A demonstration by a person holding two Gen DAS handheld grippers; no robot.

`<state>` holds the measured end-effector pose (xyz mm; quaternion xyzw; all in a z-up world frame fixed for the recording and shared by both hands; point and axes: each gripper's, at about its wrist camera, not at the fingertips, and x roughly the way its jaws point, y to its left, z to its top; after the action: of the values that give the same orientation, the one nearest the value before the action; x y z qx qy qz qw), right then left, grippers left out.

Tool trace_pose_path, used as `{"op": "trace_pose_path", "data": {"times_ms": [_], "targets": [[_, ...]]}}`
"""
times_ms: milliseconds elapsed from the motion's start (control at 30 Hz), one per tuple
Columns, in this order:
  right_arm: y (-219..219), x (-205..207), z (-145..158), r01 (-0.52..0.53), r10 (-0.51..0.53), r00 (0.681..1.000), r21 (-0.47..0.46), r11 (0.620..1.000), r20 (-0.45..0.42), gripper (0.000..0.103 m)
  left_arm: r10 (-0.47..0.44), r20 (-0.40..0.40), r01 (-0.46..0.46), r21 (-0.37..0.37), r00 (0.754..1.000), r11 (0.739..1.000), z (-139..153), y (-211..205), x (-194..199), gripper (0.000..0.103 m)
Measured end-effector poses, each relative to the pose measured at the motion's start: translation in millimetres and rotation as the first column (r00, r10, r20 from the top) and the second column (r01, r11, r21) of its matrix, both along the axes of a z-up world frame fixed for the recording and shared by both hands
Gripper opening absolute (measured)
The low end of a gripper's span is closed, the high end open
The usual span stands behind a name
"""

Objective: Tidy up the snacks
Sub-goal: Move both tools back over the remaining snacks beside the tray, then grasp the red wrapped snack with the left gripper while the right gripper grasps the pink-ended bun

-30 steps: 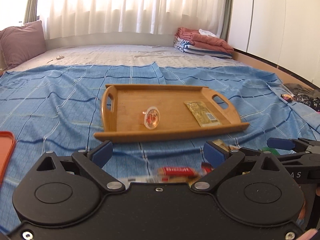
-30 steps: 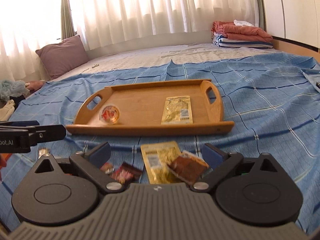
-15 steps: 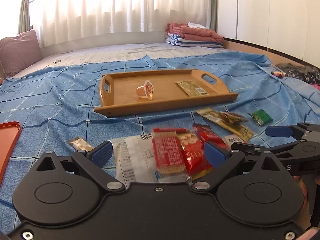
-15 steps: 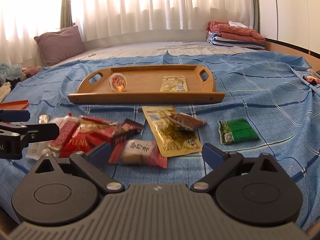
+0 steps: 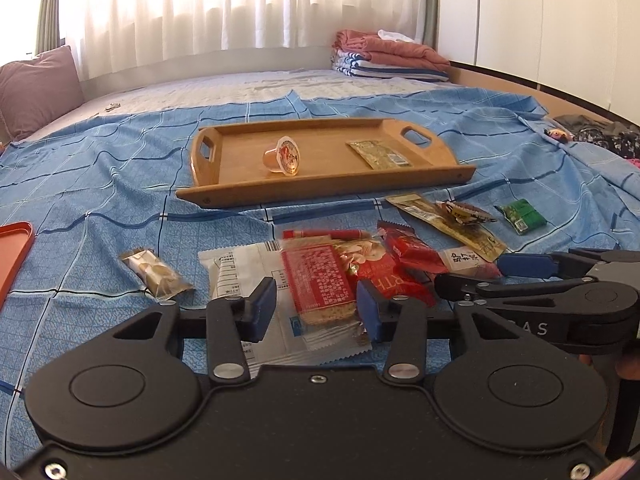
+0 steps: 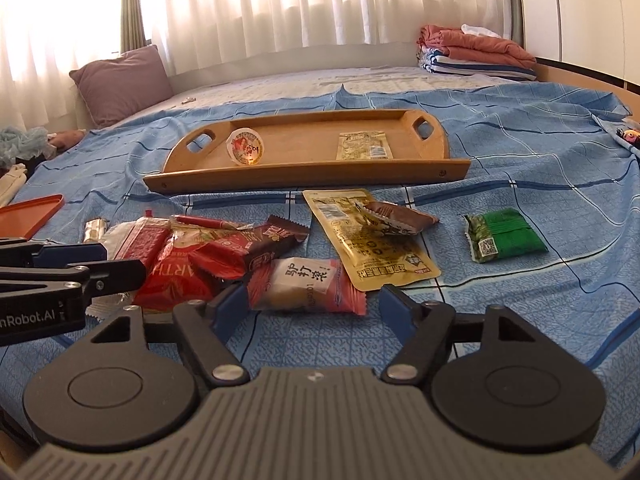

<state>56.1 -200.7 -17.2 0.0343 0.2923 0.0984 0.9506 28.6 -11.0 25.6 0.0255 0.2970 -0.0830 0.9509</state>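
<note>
The left gripper [image 5: 316, 308] is seen partly closed, its jaws having just been closing; a red printed cracker packet [image 5: 318, 276] lies between the blue pads [image 5: 262, 306], but contact cannot be confirmed. The right gripper [image 6: 312, 308] is set wider, its jaws likewise having just been closing, with a pink-ended white wrapped cake [image 6: 306, 286] lying between them; a gap is seen on the right side.

The loose snacks are spread on the blue checked bed sheet [image 6: 520, 152], just in front of a wooden handled tray [image 6: 304, 172]. A gold foil pouch [image 6: 370, 246], a brown wrapped bar [image 6: 394, 216] resting on it, and a green sachet [image 6: 504, 234] are noted. In the tray a small jelly cup [image 6: 245, 146] lies on its side, well apart from a flat gold sachet [image 6: 363, 145].
</note>
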Motion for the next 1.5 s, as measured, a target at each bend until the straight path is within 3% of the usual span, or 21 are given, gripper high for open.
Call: {"op": "trace_pose_path", "data": {"times_ms": [433, 633, 1000, 1067, 1200, 1300, 1400, 1500], "targets": [[12, 17, -6, 0.010, -0.011, 1.000, -0.036, 0.999, -0.008, 0.087, 0.034, 0.013, -0.034, -0.008, 0.999, 0.999, -5, -6, 10, 0.041], [19, 18, -10, -0.005, 0.005, 1.000, -0.079, 0.997, 0.001, 0.089, 0.029, 0.030, -0.030, 0.031, 0.999, 0.999, -9, -8, 2, 0.041], [21, 13, -14, -0.004, 0.008, 0.999, -0.097, 0.995, 0.034, 0.090, 0.088, 0.003, -0.088, -0.019, 0.996, 0.996, -8, -8, 10, 0.040], [20, 12, -15, -0.004, 0.008, 0.999, -0.093, 0.996, 0.041, 0.090, 0.092, 0.002, -0.092, -0.019, 0.996, 0.996, -7, -9, 10, 0.034], [20, 10, -17, -0.010, 0.015, 0.999, -0.099, 0.995, 0.052, 0.091, 0.098, 0.002, -0.098, -0.053, 0.995, 0.994, 0, -6, 4, 0.033], [27, 7, -19, -0.009, 0.019, 0.997, -0.141, 0.990, 0.070, 0.091, 0.082, 0.041, -0.082, -0.017, 0.996, 0.997, 5, -9, -3, 0.033], [25, 7, -17, -0.015, 0.024, 0.997, -0.131, 0.991, 0.067, 0.086, 0.075, 0.054, -0.074, -0.021, 0.996, 0.997, 12, -8, -6, 0.033], [20, 5, -11, -0.016, 0.022, 0.998, -0.094, 0.995, 0.060, 0.075, 0.080, 0.064, -0.079, -0.018, 0.995, 0.997, 17, -6, -8, 0.033]]}}
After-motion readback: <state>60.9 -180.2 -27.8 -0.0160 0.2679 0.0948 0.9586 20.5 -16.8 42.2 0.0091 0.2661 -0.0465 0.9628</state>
